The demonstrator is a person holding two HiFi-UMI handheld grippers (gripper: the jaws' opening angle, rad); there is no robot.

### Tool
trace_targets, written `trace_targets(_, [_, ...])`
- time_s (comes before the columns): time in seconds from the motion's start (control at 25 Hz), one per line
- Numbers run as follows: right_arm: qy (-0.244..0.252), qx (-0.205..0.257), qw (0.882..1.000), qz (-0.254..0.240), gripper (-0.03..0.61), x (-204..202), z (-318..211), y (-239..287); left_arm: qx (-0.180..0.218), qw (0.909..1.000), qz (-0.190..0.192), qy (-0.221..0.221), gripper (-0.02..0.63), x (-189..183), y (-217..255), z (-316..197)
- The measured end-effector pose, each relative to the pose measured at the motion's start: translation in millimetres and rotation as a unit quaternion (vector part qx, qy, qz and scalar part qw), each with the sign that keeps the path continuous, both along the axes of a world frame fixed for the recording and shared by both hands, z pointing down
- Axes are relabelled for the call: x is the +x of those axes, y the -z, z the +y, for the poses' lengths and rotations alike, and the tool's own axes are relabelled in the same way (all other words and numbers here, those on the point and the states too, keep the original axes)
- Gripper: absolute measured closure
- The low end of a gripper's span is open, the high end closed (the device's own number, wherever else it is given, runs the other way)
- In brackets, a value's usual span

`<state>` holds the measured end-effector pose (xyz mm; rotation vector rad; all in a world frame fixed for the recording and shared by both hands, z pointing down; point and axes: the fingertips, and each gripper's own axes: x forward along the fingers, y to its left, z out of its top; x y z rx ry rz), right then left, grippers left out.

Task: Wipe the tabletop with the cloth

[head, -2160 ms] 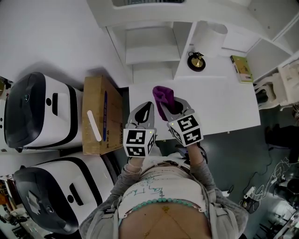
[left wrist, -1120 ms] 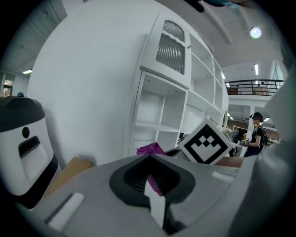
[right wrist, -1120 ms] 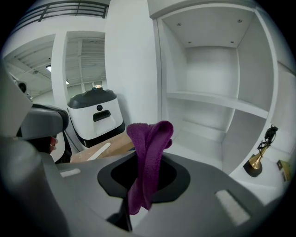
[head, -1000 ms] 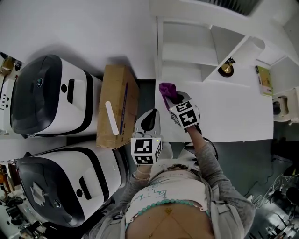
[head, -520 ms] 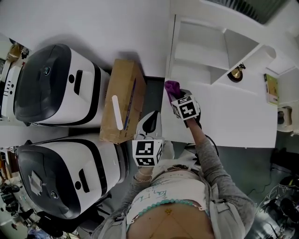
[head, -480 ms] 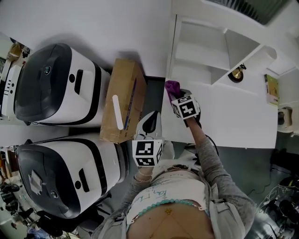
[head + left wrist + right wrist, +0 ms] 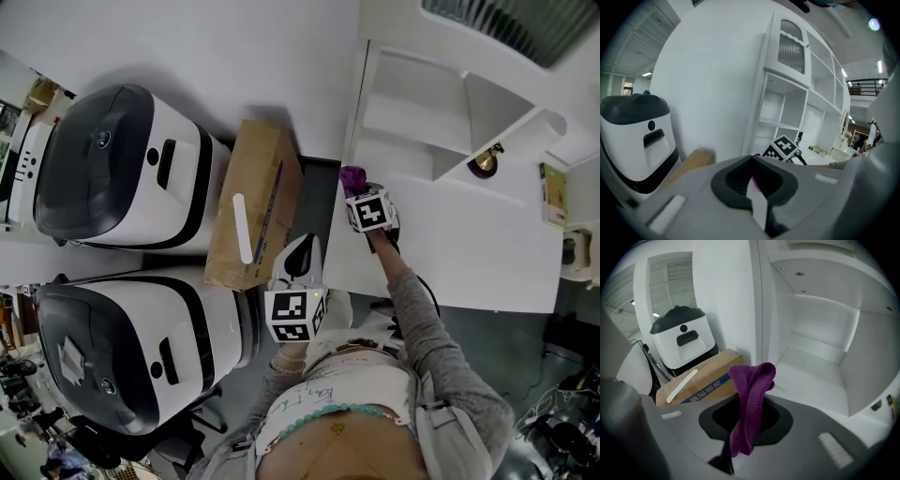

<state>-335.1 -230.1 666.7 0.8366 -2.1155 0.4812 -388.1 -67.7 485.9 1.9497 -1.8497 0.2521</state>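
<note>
The purple cloth (image 7: 750, 404) is a soft, nubby rag folded into a narrow bunch. It is pinched between the jaws of the right gripper (image 7: 359, 190), and its rounded top rises above them. It hangs over the far left corner of the white tabletop (image 7: 450, 244); whether they touch cannot be told.

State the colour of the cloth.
The cloth is purple, clearest in the right gripper view.
</note>
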Motion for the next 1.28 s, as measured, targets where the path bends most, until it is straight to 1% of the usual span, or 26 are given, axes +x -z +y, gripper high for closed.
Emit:
trace_targets(0.28, [-0.007,0.003,0.999,0.040,0.495,-4.5,-9.6,-22.5,-0.011,0.9999,0.001,0.006,0.609,0.7,-5.9,1.3])
trace_targets(0.44, [0.011,0.023,0.997,0.073,0.496,-7.6,-14.2,-34.9,-0.015,0.9998,0.000,0.016,0.609,-2.9,-8.8,2.1])
trace_targets(0.56, [0.021,0.044,0.995,0.083,0.506,-8.3,-15.7,-39.5,-0.019,0.9996,0.001,0.023,0.609,-6.1,-12.4,3.4])
trace_targets(0.72, [0.026,0.068,0.995,0.072,0.506,-8.0,-15.3,-41.7,-0.021,0.9995,0.001,0.023,0.609,-4.8,-14.5,2.1])
trace_targets(1.04, [0.020,0.055,0.998,0.038,0.505,0.3,-16.3,-42.9,-0.022,0.9997,0.001,0.009,0.609,12.5,-14.5,-3.1])
trace_targets(1.28, [0.023,0.059,0.997,0.038,0.505,9.8,-18.1,-42.9,-0.023,0.9997,0.000,0.000,0.609,22.4,-14.8,-7.4])
